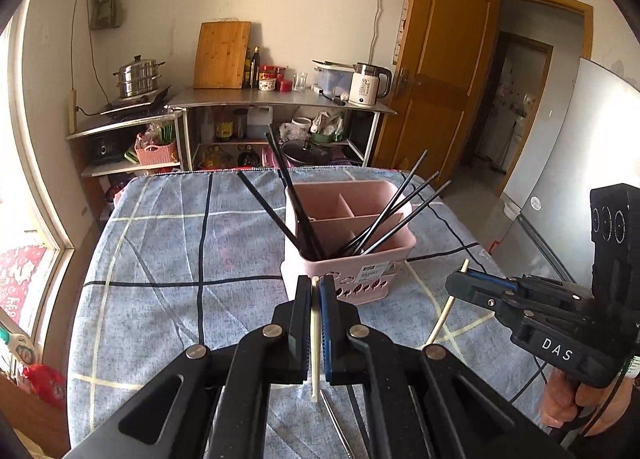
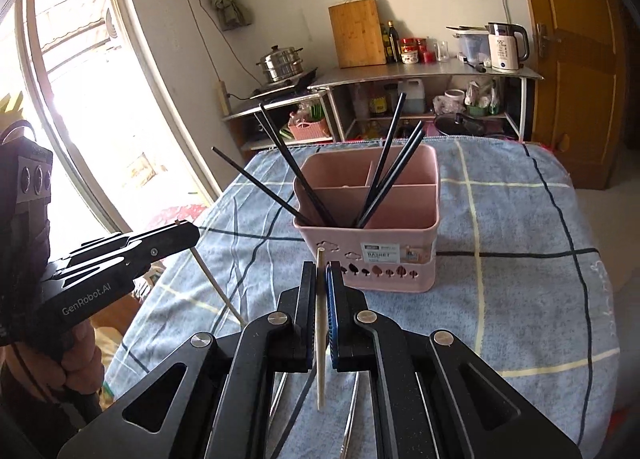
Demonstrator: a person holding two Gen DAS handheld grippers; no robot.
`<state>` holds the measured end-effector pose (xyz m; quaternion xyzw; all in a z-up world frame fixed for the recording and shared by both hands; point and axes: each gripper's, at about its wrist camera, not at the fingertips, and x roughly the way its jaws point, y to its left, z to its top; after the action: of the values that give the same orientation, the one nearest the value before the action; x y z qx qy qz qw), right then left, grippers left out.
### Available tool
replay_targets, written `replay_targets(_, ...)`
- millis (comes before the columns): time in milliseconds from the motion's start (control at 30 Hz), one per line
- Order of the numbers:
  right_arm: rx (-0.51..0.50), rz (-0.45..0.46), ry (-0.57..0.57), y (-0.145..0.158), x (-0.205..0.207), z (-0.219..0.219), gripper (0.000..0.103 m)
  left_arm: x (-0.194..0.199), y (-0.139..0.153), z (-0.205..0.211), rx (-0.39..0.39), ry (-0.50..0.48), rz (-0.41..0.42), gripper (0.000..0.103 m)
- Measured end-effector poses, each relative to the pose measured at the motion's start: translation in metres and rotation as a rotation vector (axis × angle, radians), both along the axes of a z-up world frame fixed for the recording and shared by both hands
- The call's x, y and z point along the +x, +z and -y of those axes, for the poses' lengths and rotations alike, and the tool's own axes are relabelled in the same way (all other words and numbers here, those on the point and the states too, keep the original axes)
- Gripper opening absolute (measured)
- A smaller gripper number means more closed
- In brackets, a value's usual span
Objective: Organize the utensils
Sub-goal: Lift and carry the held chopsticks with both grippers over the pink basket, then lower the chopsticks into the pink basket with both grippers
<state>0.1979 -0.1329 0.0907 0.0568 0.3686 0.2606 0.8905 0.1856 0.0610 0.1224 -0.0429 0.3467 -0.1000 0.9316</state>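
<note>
A pink utensil basket (image 1: 348,255) (image 2: 372,219) with dividers stands on the table and holds several black chopsticks (image 1: 392,215) (image 2: 384,175). My left gripper (image 1: 317,291) is shut on a pale wooden chopstick (image 1: 315,343), held upright just in front of the basket. My right gripper (image 2: 322,279) is shut on another pale chopstick (image 2: 320,335), also near the basket's front. Each gripper shows in the other's view: the right (image 1: 464,279) with its chopstick (image 1: 444,315), the left (image 2: 188,231) with its chopstick (image 2: 216,283).
The table wears a blue-grey checked cloth (image 1: 180,259) (image 2: 520,259). More utensils lie on the cloth under the grippers (image 1: 340,427) (image 2: 352,419). Behind the table stand metal shelves (image 1: 280,99) with pots and a kettle, and a wooden door (image 1: 440,79).
</note>
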Motion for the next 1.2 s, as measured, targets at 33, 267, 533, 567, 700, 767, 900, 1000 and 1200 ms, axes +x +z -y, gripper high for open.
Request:
replay_targets(33,0.002,0.008,-0.005,0.002,-0.002,0.003,0.005,-0.001,0.003,0.001,-0.001,0.0,0.006,0.004)
replay_targets(267,0.033,0.033,-0.024,0.005,-0.008,0.019,0.005,-0.006,0.002,0.004,-0.013,-0.003,0.0,0.004)
replay_targets(533,0.071,0.092,-0.031,0.02,-0.015,0.025,0.005,-0.01,0.011,0.007,-0.022,-0.012,0.009,0.004)
replay_targets(567,0.072,0.097,-0.033,0.021,-0.015,0.026,0.005,-0.01,0.011,0.007,-0.024,-0.013,0.008,0.004)
replay_targets(700,0.071,0.108,-0.043,0.022,-0.014,0.028,0.005,-0.01,0.012,0.009,-0.03,-0.016,0.006,0.004)
replay_targets(767,0.073,0.115,-0.051,0.025,-0.014,0.029,0.005,-0.008,0.014,0.009,-0.038,-0.016,0.003,0.004)
replay_targets(900,0.081,0.13,-0.072,0.032,-0.006,0.033,0.005,0.003,0.02,0.006,-0.061,-0.012,0.002,0.004)
replay_targets(1000,0.099,0.15,-0.096,0.041,0.003,0.036,0.005,0.016,0.031,0.003,-0.083,-0.004,0.017,0.004)
replay_targets(1200,0.129,0.206,-0.145,0.065,0.022,0.038,0.005,0.039,0.06,0.003,-0.097,0.009,0.077,0.004)
